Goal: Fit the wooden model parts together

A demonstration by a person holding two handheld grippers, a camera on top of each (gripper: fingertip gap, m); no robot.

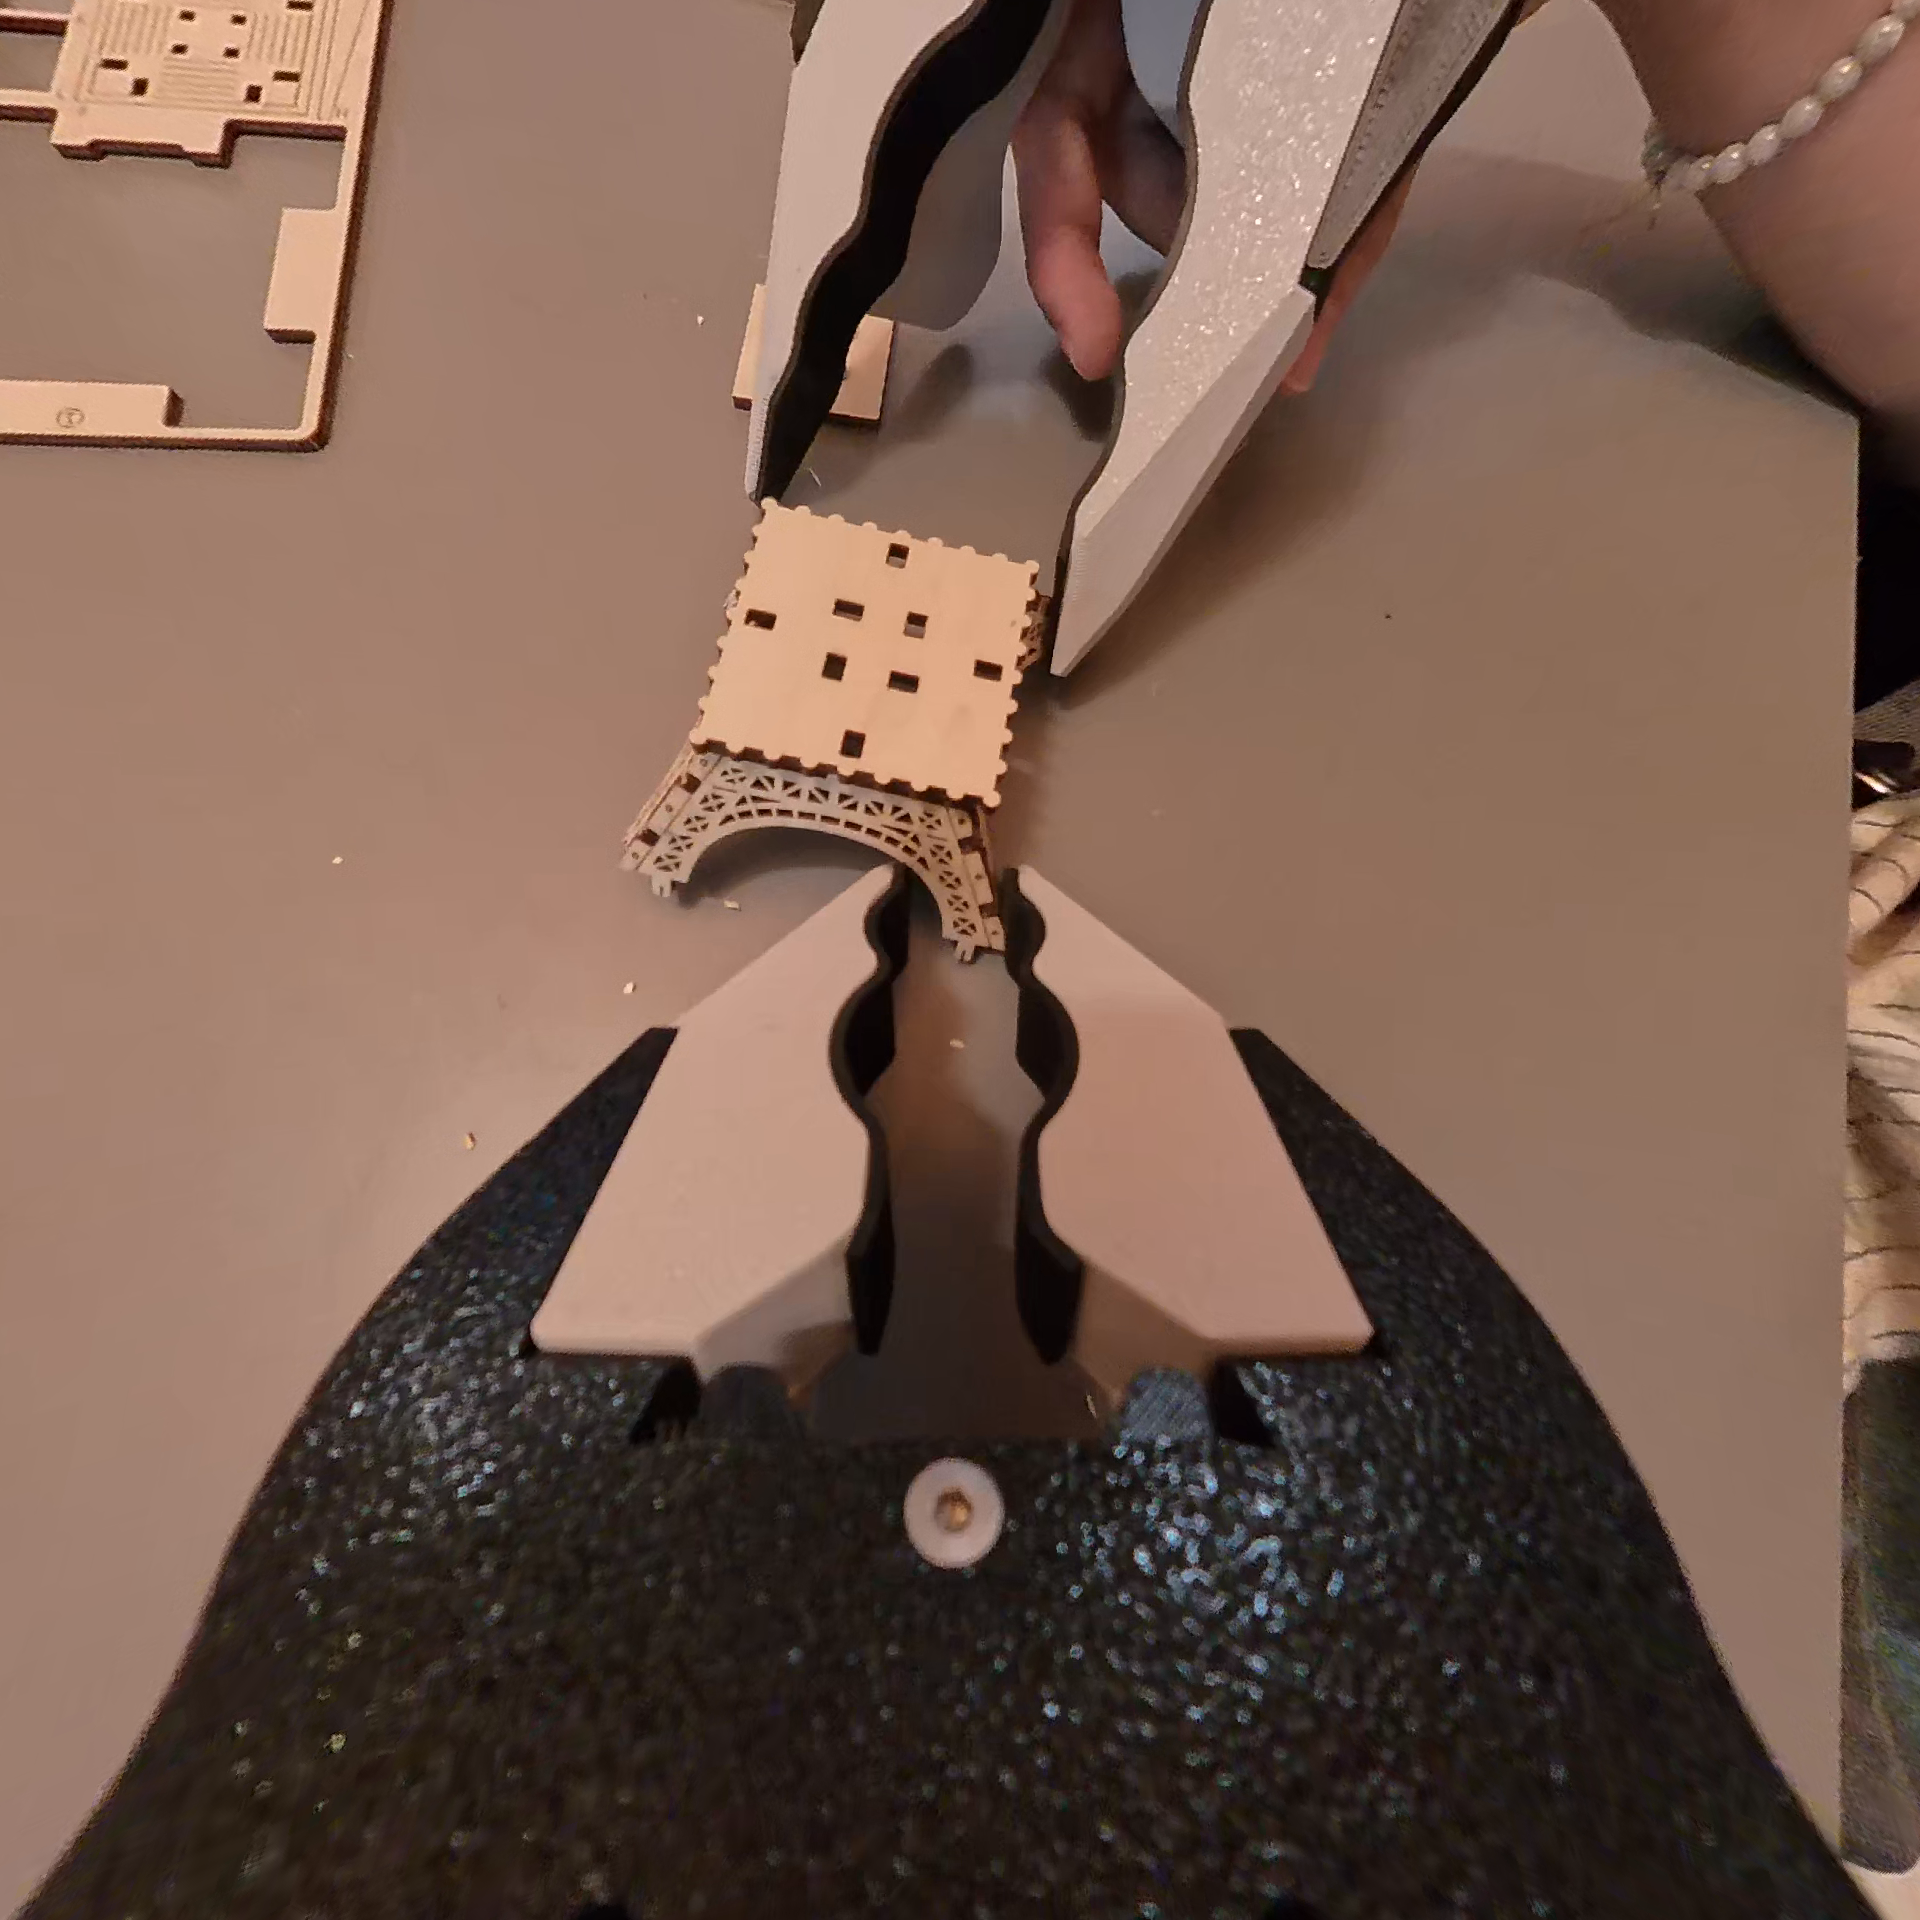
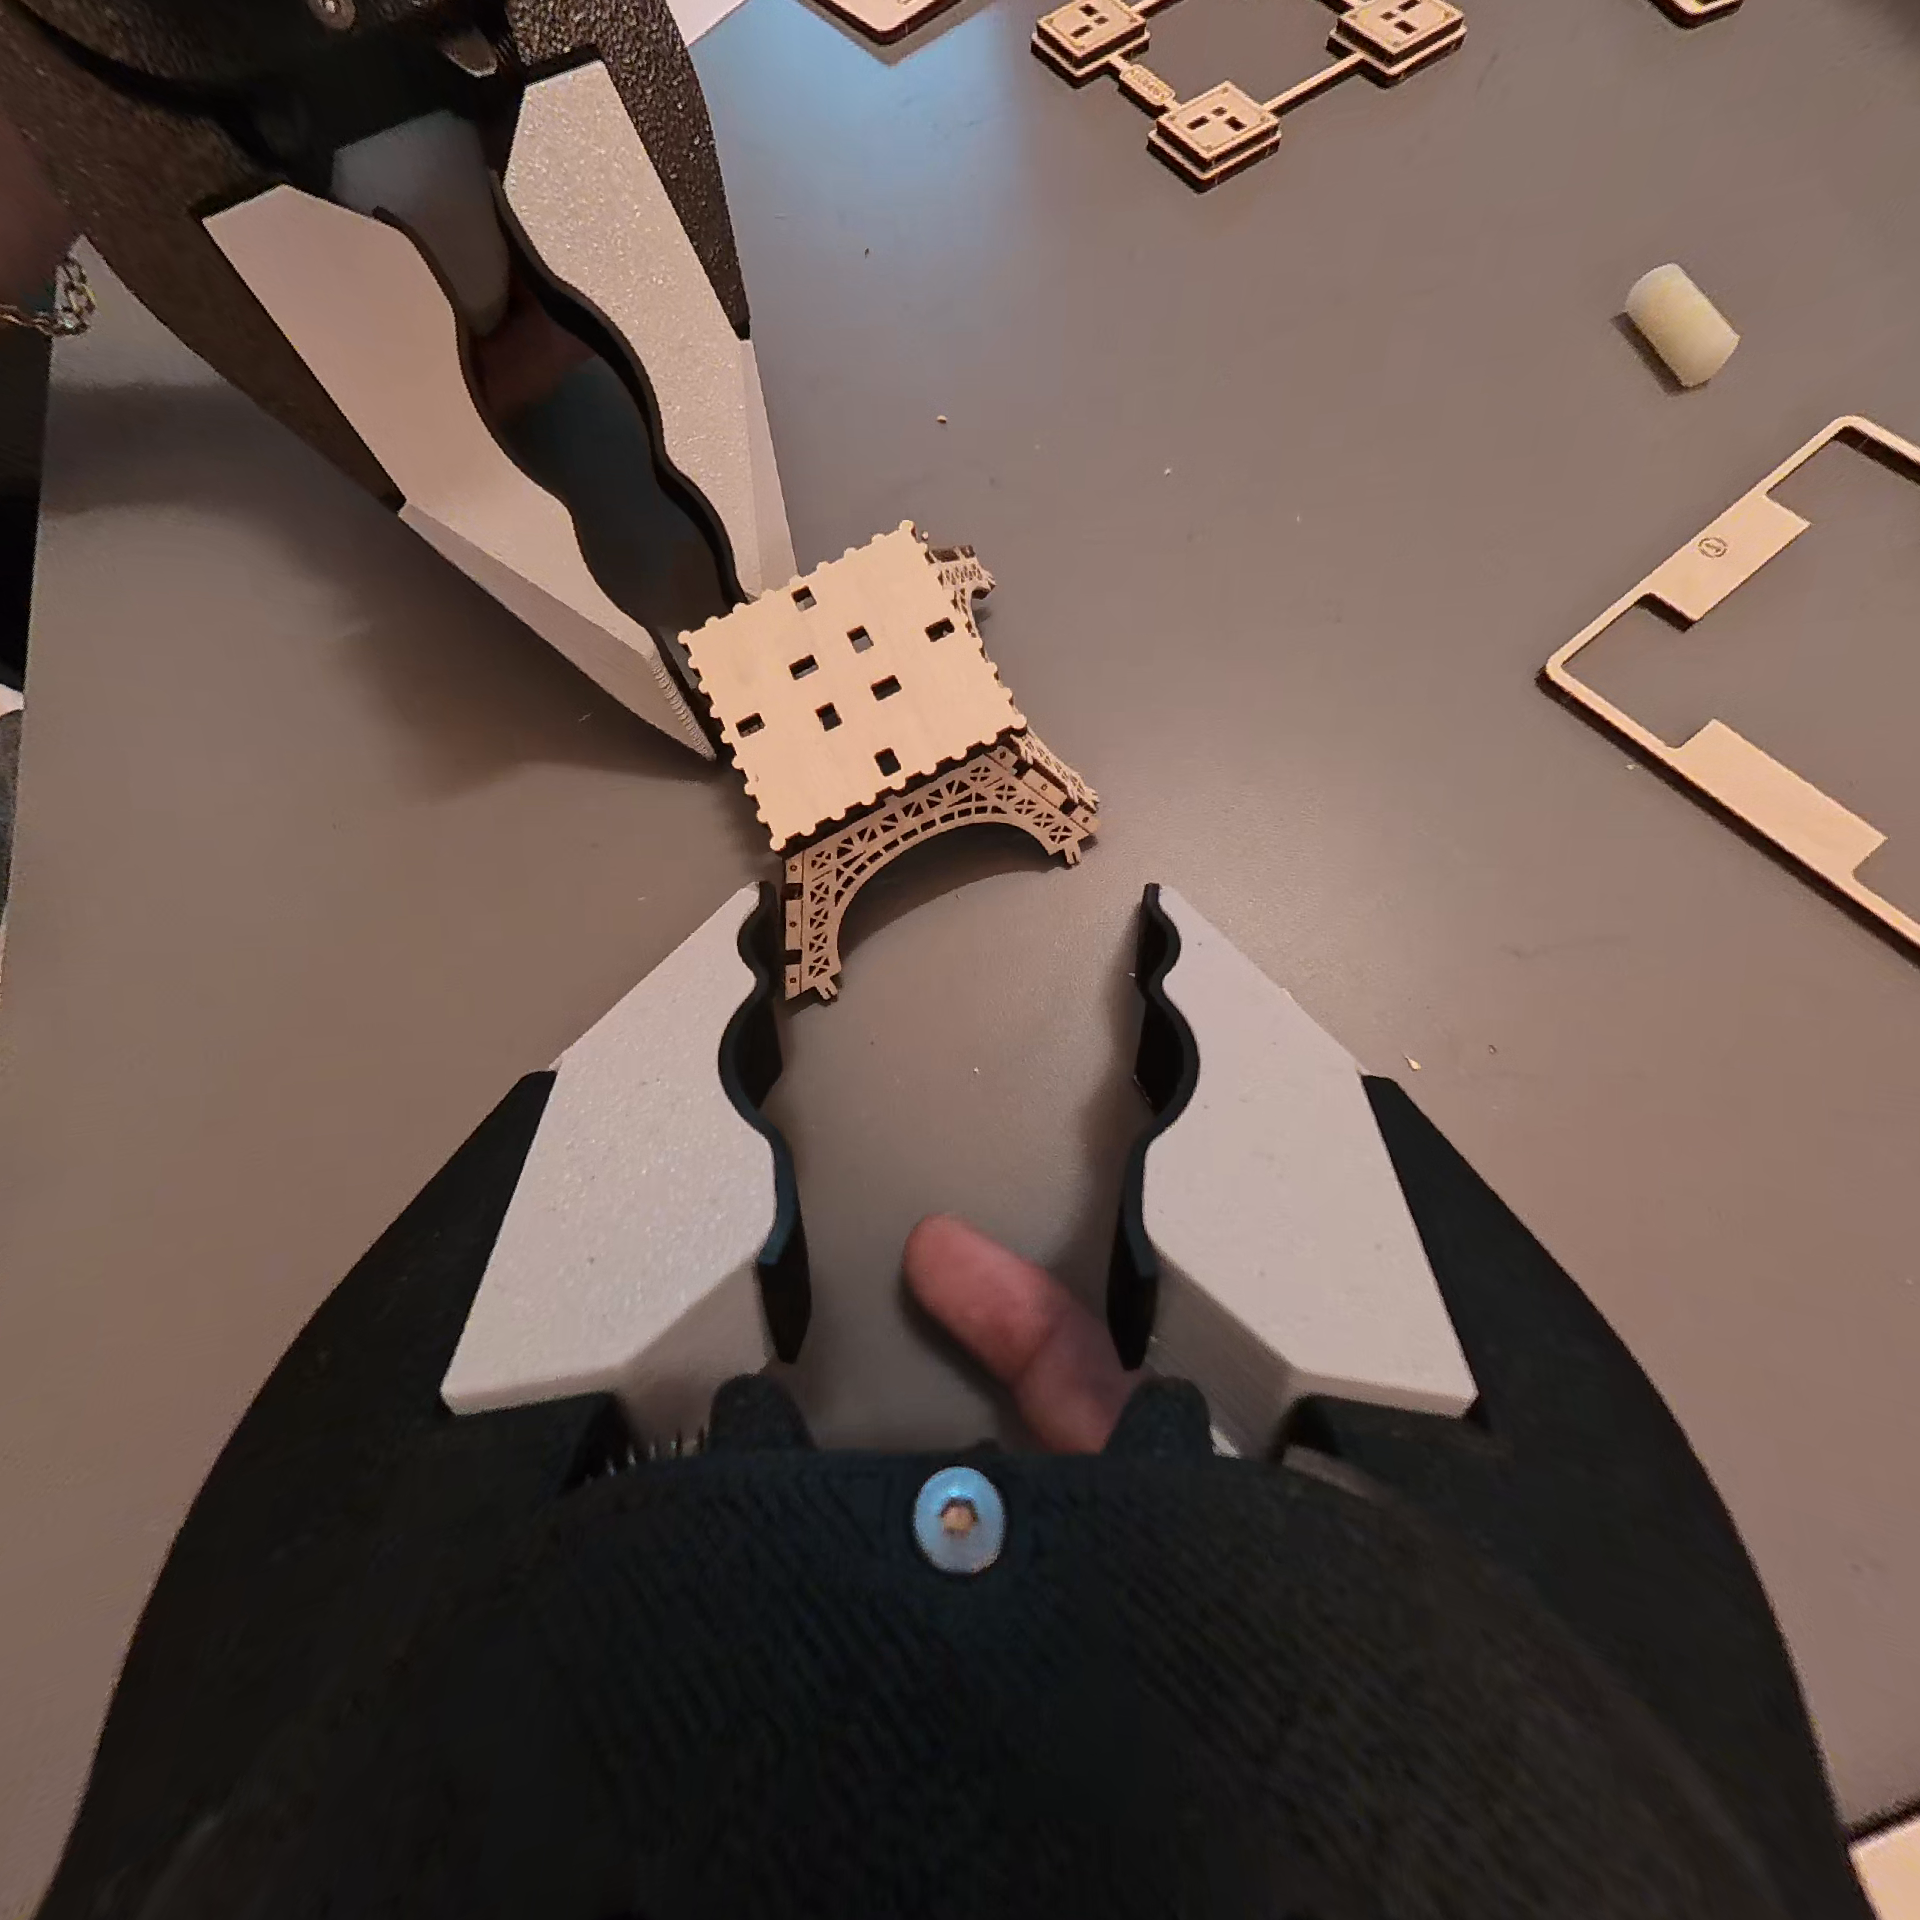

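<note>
The wooden tower-base model [image 1: 873, 655] stands on the grey table [image 1: 364, 779]: a square slotted plate on lattice arch legs. It also shows in the right wrist view [image 2: 842, 696]. My left gripper [image 1: 958, 883] is closed narrowly around one corner leg [image 1: 956, 909] of the model. In the right wrist view the left gripper [image 2: 722, 665] pinches the plate's left corner. My right gripper [image 2: 956, 904] is wide open and empty, its left fingertip [image 2: 758, 914] beside a near leg [image 2: 816, 935]. In the left wrist view the right gripper [image 1: 920, 571] straddles the model's far side.
A punched-out wooden sheet frame [image 1: 322, 260] lies far left, also in the right wrist view [image 2: 1756, 779]. A four-footed wooden base piece [image 2: 1216, 135] and a white cylinder [image 2: 1681, 327] lie beyond. A small wooden piece [image 1: 862, 379] sits behind the model. The table edge [image 1: 1855, 831] is right.
</note>
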